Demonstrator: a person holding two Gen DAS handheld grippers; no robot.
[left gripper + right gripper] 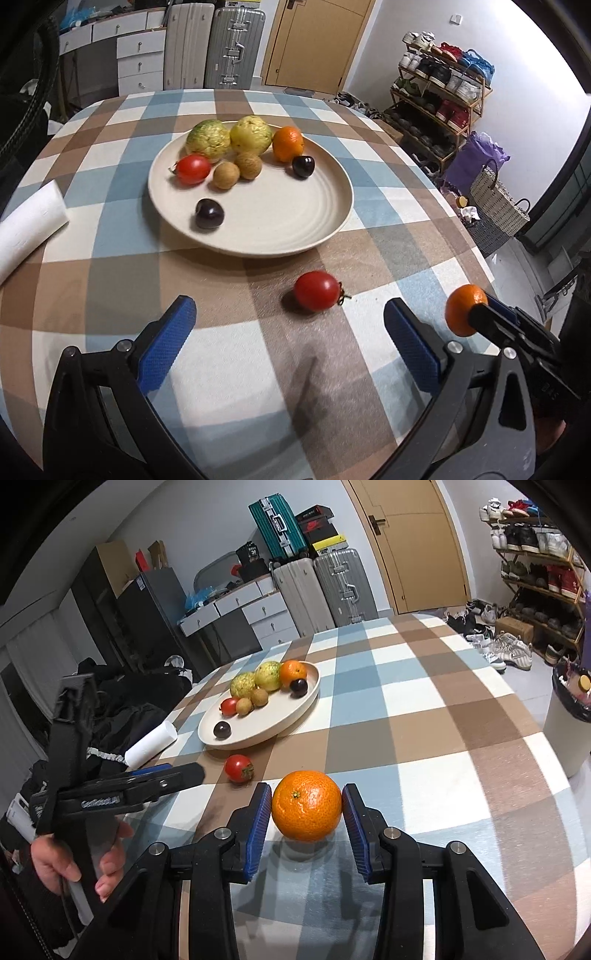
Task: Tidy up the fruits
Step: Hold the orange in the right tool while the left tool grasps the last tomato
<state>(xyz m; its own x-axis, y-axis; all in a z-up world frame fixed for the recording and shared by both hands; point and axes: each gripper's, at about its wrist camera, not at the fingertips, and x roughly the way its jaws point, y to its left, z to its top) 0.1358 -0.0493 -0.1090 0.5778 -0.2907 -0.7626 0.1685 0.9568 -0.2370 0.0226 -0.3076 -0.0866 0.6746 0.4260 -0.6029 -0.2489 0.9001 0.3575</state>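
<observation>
A white paper roll (27,221) lies on the checked bench (388,206), with suitcases (234,48), a wooden door (317,40) and a shoe rack (439,85) behind.

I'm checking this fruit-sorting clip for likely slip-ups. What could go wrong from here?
1. The right gripper brackets the orange, but a gap shows beside the right pad, so the round fruit may slip or roll when lifted.
2. The dark plum lies near the front rim of the plate; a nudge there might knock it off.
3. The loose tomato ahead of the open left gripper could roll away if clipped.
</observation>
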